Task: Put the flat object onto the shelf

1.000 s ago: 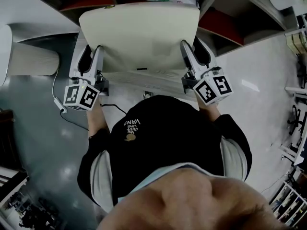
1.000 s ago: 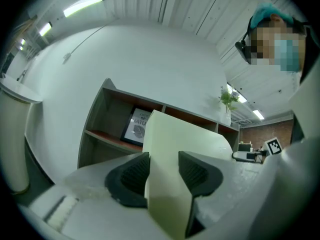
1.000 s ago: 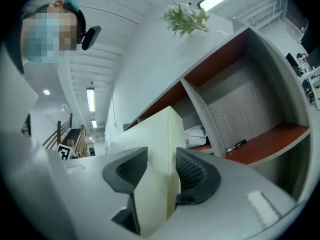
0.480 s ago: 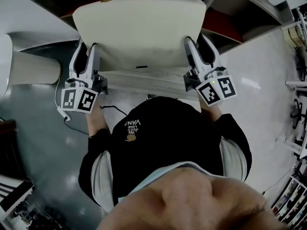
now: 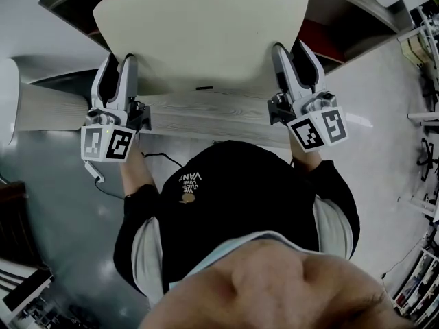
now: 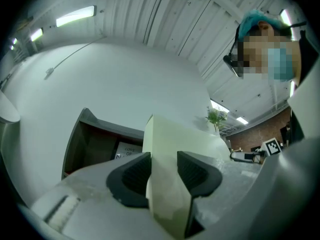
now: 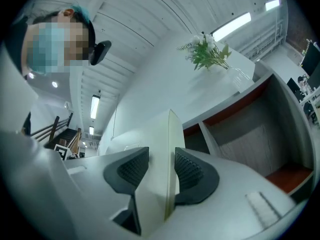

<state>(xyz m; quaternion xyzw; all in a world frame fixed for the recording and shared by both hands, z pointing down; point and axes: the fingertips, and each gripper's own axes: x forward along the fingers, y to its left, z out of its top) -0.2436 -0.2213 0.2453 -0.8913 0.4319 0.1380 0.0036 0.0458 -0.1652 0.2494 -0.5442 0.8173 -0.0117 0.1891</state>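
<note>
Lifted higher, board (image 5: 199, 33) now blocks the shelf (image 5: 324, 34) openings. Left gripper (image 5: 119, 62) and right gripper (image 5: 290, 48) jaws, just tightening, clamp its side edges above a wood ledge (image 5: 206, 112).

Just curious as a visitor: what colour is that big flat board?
Cream, plain with no pattern; the flat board shows best in the head view.

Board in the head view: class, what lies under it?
A wood-grain surface shows under the board's near edge; shelf compartments peek past its corners. Their contents are covered.
</note>
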